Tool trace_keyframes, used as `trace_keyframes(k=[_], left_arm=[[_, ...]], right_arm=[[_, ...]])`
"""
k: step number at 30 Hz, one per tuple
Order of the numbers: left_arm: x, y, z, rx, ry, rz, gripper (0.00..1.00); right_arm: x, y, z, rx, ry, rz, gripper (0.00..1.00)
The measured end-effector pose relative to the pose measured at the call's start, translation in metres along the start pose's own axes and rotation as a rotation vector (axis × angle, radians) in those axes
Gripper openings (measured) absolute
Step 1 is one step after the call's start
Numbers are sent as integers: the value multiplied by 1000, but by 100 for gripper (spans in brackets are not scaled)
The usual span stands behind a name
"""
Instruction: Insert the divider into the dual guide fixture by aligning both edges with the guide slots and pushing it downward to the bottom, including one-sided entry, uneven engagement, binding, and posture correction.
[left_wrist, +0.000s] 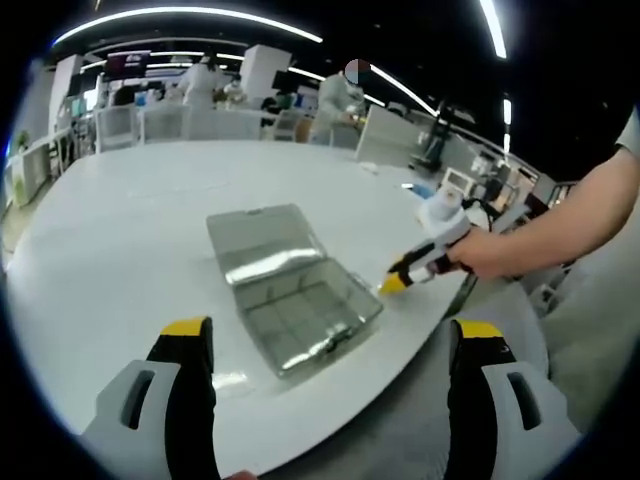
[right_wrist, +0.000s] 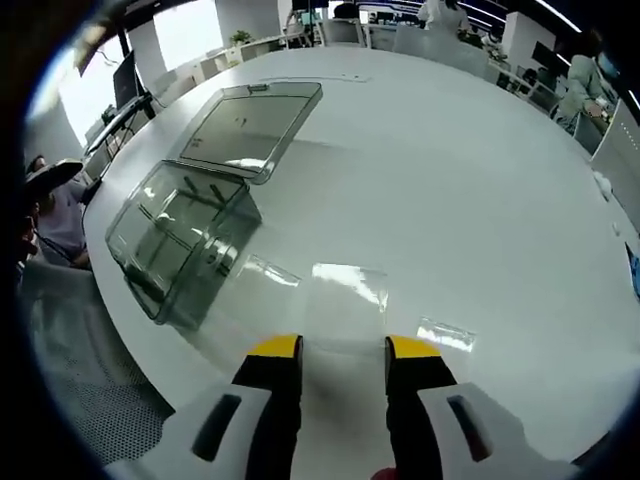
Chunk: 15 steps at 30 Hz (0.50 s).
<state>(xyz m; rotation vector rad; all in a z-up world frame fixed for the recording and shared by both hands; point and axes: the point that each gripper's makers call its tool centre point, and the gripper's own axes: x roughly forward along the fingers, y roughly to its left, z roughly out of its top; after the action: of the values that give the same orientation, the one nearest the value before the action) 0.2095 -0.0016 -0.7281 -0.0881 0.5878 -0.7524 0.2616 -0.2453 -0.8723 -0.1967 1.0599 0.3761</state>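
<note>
Left gripper (left_wrist: 330, 345) jaws spread wide above white table (left_wrist: 110, 250), right gripper (right_wrist: 343, 360) jaws parted with nothing between, clear compartment box (right_wrist: 180, 240) near table edge, hinged lid (right_wrist: 250, 125) lying open flat, divider not discernible.

My fingers (left_wrist: 188, 352) are black with yellow tips on grey bodies. The box (left_wrist: 293, 300) is clear, smoky grey plastic with a clear lid (right_wrist: 250, 125). The bench (right_wrist: 450, 200) is glossy white.
</note>
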Motion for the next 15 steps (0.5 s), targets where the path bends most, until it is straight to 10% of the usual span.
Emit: trace_keyframes(k=[15], left_arm=[[13,-12,-5,-8,17,-33,95]], right_arm=[[-11,2,1,-12,-26,27,28]])
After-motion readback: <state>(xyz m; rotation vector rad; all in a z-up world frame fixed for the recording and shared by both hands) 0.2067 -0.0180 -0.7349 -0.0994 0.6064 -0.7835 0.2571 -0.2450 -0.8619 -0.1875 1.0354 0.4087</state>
